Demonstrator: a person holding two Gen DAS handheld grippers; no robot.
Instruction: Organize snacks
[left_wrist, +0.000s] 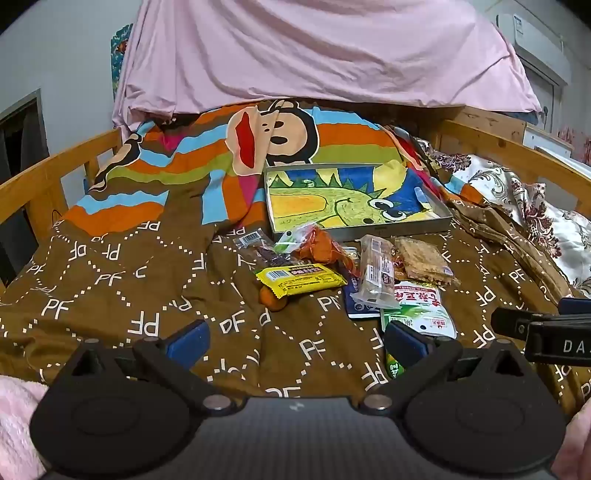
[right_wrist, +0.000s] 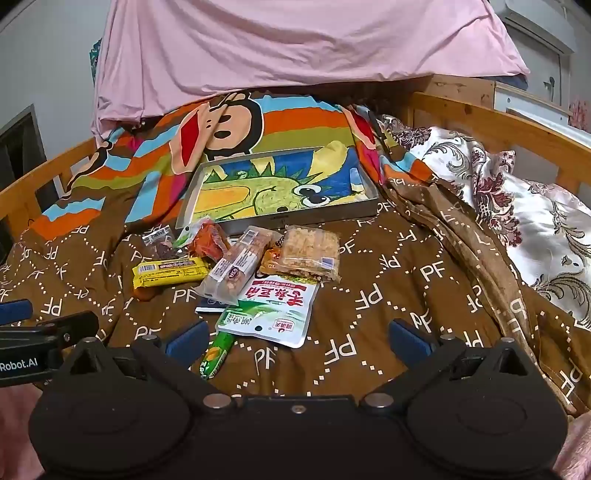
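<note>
- Both our grippers, left gripper (left_wrist: 295, 339) and right gripper (right_wrist: 299, 338), are spread wide and hold nothing.
- Snack pile (right_wrist: 236, 266) lies just in front of the dinosaur-print tray (right_wrist: 369, 210), which has no snacks in it.
- Risk: overlapped slick wrappers, so we may pinch two packs or snag the brown quilt (right_wrist: 388, 295).

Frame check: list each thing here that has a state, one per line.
Left gripper: open, holding nothing.
Right gripper: open, holding nothing.
Tray: lidless, no snacks inside.
Yellow bar: sealed, flat on the blanket.
White pouch: sealed, lying over the green stick.
Clear cracker pack: sealed, outside the tray.
</note>
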